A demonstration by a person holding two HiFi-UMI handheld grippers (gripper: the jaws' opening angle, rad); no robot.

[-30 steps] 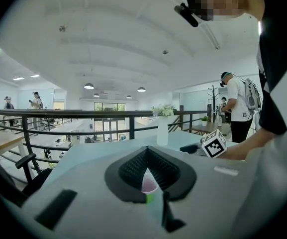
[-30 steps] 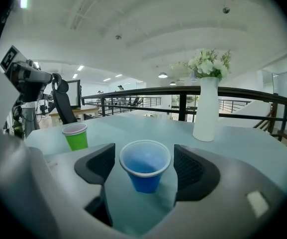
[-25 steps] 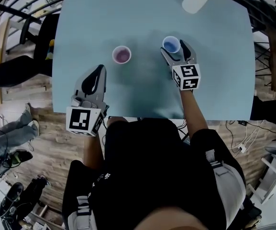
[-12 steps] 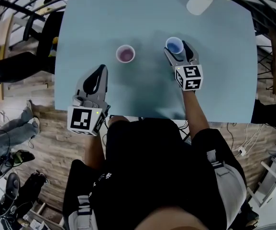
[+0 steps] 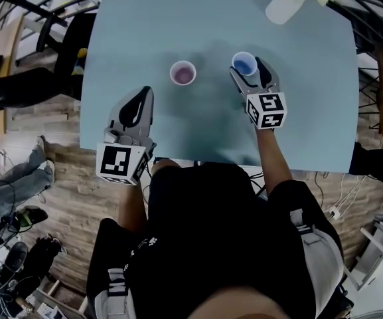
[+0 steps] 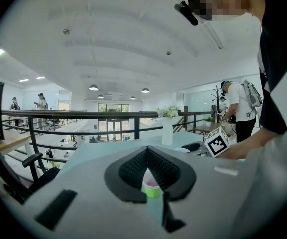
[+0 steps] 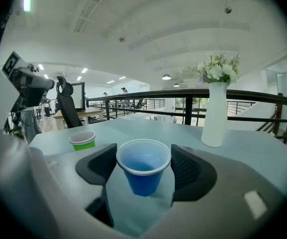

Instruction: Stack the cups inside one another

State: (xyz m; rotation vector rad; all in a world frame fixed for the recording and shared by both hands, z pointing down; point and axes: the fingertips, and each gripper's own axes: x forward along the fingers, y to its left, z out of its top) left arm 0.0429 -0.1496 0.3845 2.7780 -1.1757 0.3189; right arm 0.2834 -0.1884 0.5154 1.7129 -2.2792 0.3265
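Clearly, the right tool (image 5: pixel 248 70) has its two pads closed against the rim of the blue cup (image 7: pixel 143 171), one on each side, and the cup sits upright between them with its mouth up. Whether the cup's base rests on the light blue desk (image 5: pixel 297 111) cannot be told. The green cup (image 5: pixel 182 73) stands upright and alone on the desk, to the left of the blue cup and apart from it, with nothing touching it. The left tool (image 5: pixel 143 93) is held over the near left edge of the desk with its jaws together and nothing between them. It points toward the green cup, which shows through the narrow slit between its pads in the left gripper view, but it stays well short of the cup. A white vase (image 7: pixel 214 116) with pale flowers (image 7: pixel 215 67) stands at the far right corner of the desk, beyond the blue cup.
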